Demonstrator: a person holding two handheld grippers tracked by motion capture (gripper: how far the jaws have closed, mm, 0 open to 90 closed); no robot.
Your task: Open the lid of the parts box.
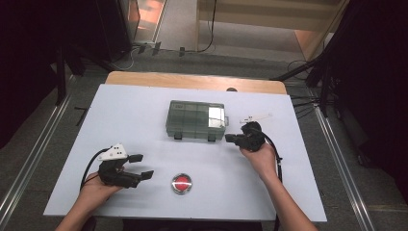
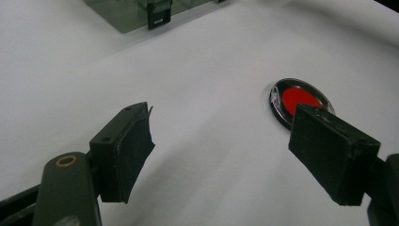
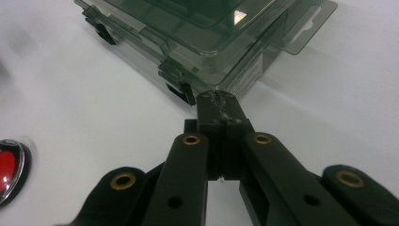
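Smoked translucent plastic forms the one compartment box (image 1: 196, 121), lid down, lying centre frame in the high view on the white table (image 1: 144, 125). Two black latches sit on its near edge; in the right gripper view one latch (image 3: 182, 92) lies just above and left of the jaw tips.

Right gripper (image 1: 230, 138): right of centre in the high view, pointing left at the box's lower right corner. Its jaws are pressed flat together with nothing between them, tips close to the corner; contact cannot be confirmed.

Left gripper (image 1: 142, 166): lower left in the high view, resting near the table, jaws spread wide and empty. In its own view the red button (image 2: 299, 100) shows partly behind the right-hand jaw.

Judgement: the work in hand appears to be unfastening the box at its near latch.

Risks:
- The box is light and unrestrained; a push from the closed tips would likely slide or turn it rather than release the latch, since the left gripper is well apart and not bracing it.
- Closed tips could skid off the small latch onto the lid edge.
- The left gripper sits near the button; a careless shift could press it.

Count: one box, two visible latches, one red button, two grippers, one small white item (image 1: 255, 117) at the box's right.
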